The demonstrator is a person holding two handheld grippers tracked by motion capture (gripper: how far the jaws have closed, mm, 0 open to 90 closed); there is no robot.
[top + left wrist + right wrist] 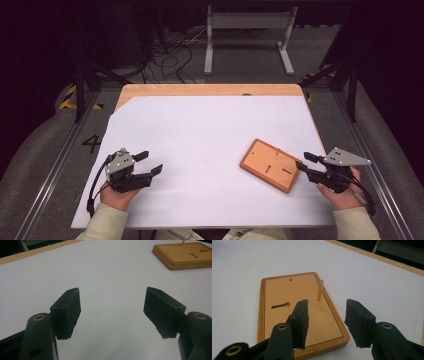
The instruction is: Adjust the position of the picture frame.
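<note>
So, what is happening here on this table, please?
A person holds a gripper in each hand over a white sheet. The right gripper is open at the near edge of a wooden board with a small upright peg, touching nothing. The left gripper is open over the bare sheet.

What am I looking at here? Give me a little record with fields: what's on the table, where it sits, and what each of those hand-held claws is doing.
surface: white sheet on a wooden table
main thing: wooden board, flat on the sheet, at the right
on the board: one upright metal peg near an edge; keyhole slots
left gripper: jaws open, nothing between them, apart from the board
right gripper: jaws open, at the board's edge, holding nothing
</note>
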